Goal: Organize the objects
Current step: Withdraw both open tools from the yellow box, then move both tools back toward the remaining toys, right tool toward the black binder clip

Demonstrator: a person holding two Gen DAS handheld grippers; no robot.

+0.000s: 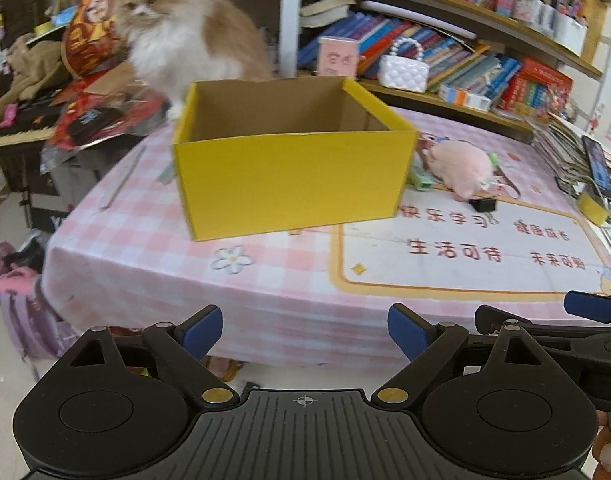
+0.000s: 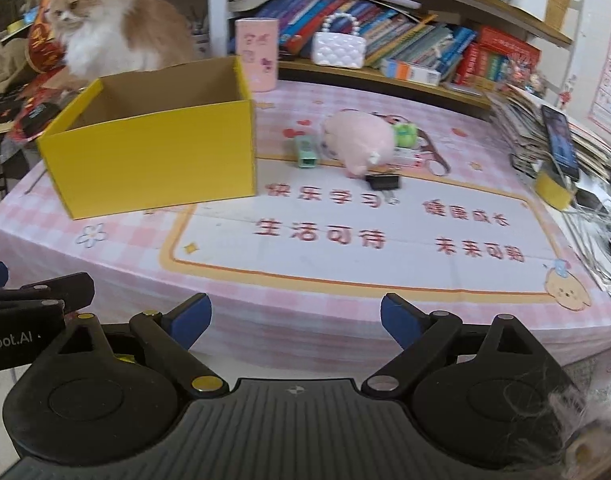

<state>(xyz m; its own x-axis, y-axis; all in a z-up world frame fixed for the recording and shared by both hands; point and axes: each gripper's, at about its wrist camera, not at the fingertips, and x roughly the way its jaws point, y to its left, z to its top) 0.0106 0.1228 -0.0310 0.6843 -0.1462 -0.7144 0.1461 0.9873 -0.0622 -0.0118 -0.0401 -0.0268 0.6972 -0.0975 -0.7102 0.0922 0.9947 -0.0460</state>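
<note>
An open yellow cardboard box [image 1: 289, 176] [image 2: 153, 160] stands on the pink checked tablecloth [image 1: 265, 280] [image 2: 345, 256]; what shows of its inside is bare. To its right lie a pink plush toy [image 2: 359, 142] [image 1: 461, 166], a small green item [image 2: 306, 152], a green frog charm [image 2: 405, 134] and a black binder clip [image 2: 383, 181] [image 1: 482, 204]. My left gripper [image 1: 305, 332] is open and empty before the table's near edge. My right gripper [image 2: 295, 322] is open and empty beside it, and its blue fingertip [image 1: 589, 306] shows in the left wrist view.
An orange and white cat [image 1: 177, 36] [image 2: 109, 32] sits behind the box. A pink tube [image 2: 257, 54], a white pearl-handled bag [image 2: 339, 46] and bookshelves [image 2: 425, 56] line the back. A phone [image 2: 559, 142] leans on stacked books at right, with cables near it. Cluttered furniture stands at left.
</note>
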